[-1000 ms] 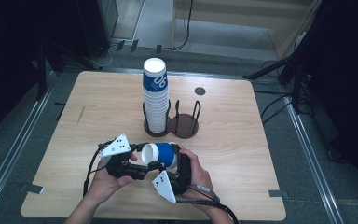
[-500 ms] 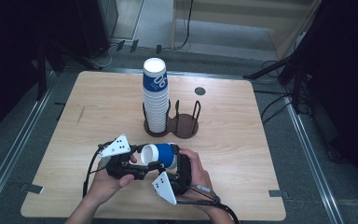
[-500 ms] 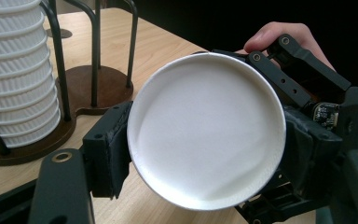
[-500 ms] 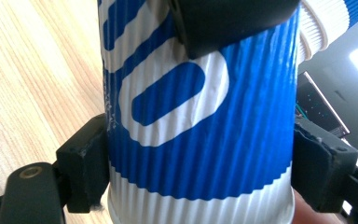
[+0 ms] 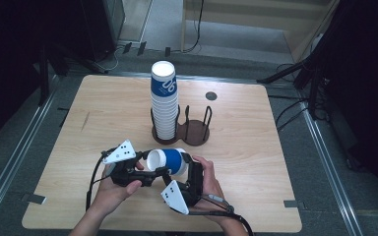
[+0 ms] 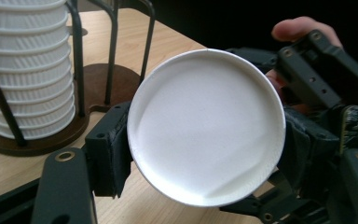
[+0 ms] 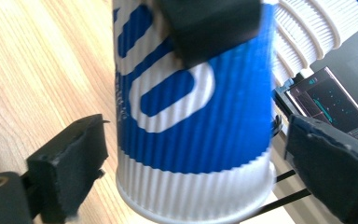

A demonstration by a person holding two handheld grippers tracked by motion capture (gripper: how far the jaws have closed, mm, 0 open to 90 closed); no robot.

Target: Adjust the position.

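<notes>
Above the worktop [image 5: 103, 123], the left claw [image 5: 150, 169] pinches a blue paper cup [image 5: 167, 161] on its side, taking over the hold; the right claw [image 5: 189, 172], jaws just spread, flanks it without pressing, ready to withdraw.

Your left gripper [image 5: 150, 173] lies level near the table's front edge, held in your left hand [image 5: 113, 189], and its jaws have closed tight on the cup [image 5: 167, 161], one pad on each side of its base. Your right gripper [image 5: 189, 169], in your right hand [image 5: 209, 182], faces it from the other side; its jaws have just been opening and now stand apart, clear of the cup's sides.
</notes>
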